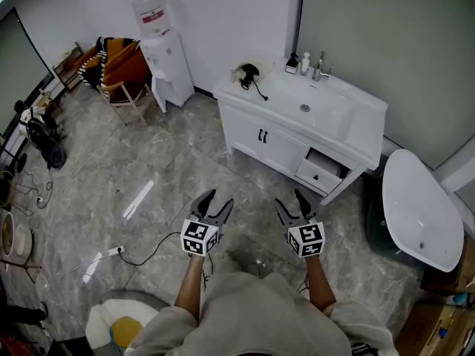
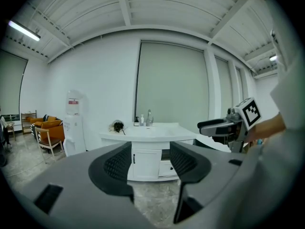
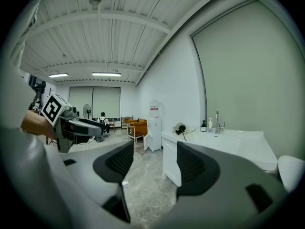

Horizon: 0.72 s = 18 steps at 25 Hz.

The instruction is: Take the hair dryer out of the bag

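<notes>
A black hair dryer with its cord lies in a pale, see-through bag on the left end of the white vanity counter, far from both grippers. It shows small in the left gripper view and in the right gripper view. My left gripper and right gripper are held side by side over the floor in front of the vanity. Both stand open with nothing between the jaws, as each gripper's own view shows, left and right.
A faucet and bottles stand behind the sink. One vanity drawer is pulled open. A water dispenser and an orange chair stand at the back left, a white tub at the right. A power strip and cable lie on the floor.
</notes>
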Motion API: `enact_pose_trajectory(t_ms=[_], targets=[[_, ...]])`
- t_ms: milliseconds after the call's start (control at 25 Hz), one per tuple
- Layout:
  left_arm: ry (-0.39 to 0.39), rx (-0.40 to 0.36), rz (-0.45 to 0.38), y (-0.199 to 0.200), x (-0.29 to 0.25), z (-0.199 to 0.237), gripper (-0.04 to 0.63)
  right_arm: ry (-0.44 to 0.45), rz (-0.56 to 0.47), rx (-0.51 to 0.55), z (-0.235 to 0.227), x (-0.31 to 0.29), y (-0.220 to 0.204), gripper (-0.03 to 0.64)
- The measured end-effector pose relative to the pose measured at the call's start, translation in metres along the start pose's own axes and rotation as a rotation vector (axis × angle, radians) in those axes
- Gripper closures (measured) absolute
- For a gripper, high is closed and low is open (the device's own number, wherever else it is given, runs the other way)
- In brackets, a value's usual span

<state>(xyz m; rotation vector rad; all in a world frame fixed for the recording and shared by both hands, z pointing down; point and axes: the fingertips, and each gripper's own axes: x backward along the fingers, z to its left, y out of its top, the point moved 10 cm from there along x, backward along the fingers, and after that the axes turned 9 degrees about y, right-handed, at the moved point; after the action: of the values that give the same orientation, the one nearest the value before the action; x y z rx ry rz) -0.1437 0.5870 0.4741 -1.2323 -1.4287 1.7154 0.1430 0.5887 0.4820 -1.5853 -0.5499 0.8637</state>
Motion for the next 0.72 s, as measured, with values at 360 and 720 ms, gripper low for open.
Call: enact_pose_trajectory(t_ms=[360, 720], targets=[[0.027, 0.02, -0.01, -0.004, -0.021, 0.016, 0.365, 0.002, 0.011, 0.02, -0.015, -0.025, 0.0, 0.356], [0.029, 0.04, -0.026, 0.001, -0.08, 0.057, 0.366, -0.01, 0.026, 0.038, -0.045, -0.08, 0.008, 0.364]])
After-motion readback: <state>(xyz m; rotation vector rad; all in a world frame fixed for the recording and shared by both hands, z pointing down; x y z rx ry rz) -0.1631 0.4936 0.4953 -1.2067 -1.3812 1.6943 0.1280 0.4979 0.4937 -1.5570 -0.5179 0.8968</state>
